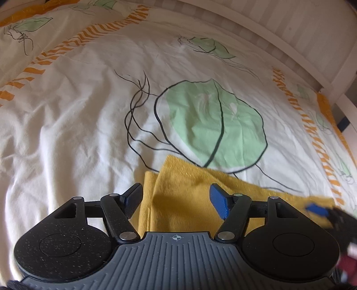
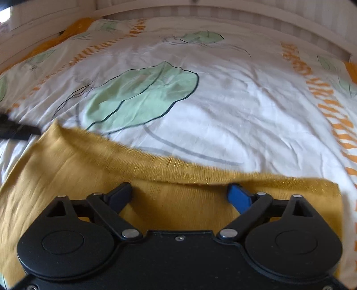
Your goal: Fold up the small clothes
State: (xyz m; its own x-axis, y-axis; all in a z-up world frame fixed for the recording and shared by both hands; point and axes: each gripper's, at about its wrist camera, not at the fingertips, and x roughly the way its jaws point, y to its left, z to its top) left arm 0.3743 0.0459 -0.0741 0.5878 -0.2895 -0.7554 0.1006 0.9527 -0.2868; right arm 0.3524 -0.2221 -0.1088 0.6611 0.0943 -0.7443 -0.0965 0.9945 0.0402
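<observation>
Mustard knit, a small garment (image 2: 169, 189) lies flat on the bed (image 2: 245, 116), its long axis running left to right across the right wrist view, its far hem a sagging line toward the headboard (image 2: 200, 13). In the left wrist view its left end (image 1: 178, 189) shows folded layers with a corner pointing up the bed. White printed cover spreads wide beyond the hem, bare up to the headboard and out to the orange-striped side borders. The left hand-held gripper (image 1: 176, 200) hangs just above the folded end, fingers spread apart, gripping nothing. The right hand-held gripper (image 2: 179, 196) hovers over the cloth near its far hem, also splayed and empty. The view is too blurred to tell whether its fingertips touch the fabric.
</observation>
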